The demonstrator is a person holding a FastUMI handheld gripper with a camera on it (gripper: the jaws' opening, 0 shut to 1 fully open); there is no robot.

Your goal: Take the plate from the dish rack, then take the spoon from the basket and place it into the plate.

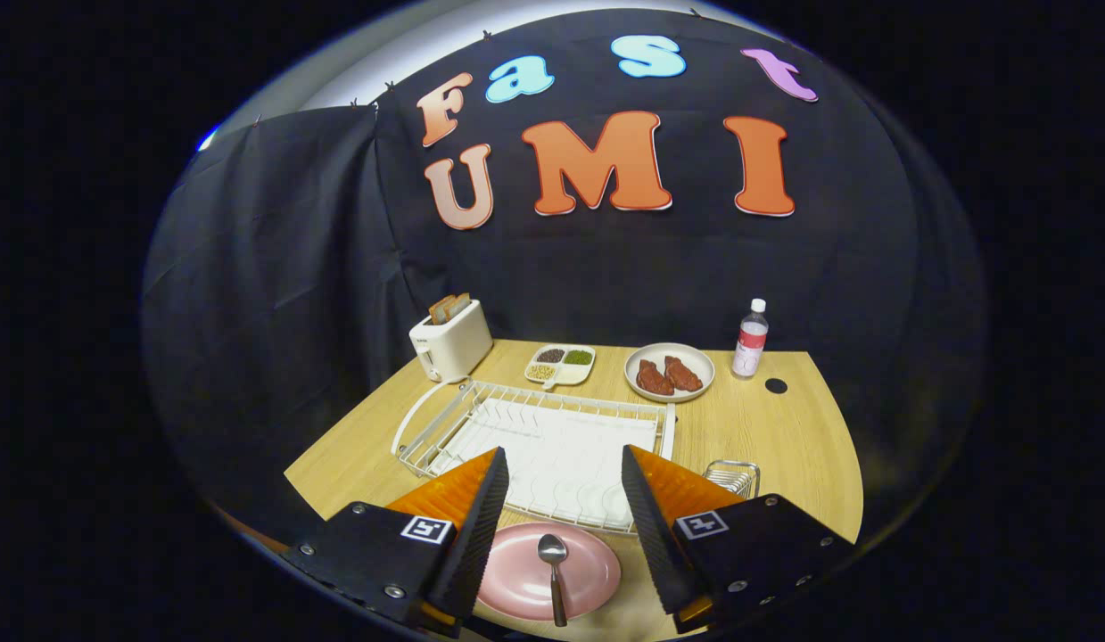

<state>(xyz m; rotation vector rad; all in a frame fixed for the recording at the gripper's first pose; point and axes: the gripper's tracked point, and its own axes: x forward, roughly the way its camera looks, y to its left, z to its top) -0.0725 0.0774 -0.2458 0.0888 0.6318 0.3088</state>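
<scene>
Between the spread fingers of the gripper (561,499) the way is free; the plate (597,571) with the spoon (553,562) lies low-centre, dish rack (552,437) just beyond, basket (735,477) right.

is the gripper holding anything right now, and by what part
Nothing is held: the gripper is open, and the spoon lies free on the pink plate between its fingers.

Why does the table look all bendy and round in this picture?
In the gripper view the fisheye lens curves the table edge and bows the dish rack; the light is even and soft, the spoon on the pink plate is sharp, and the open tool looms large.
</scene>
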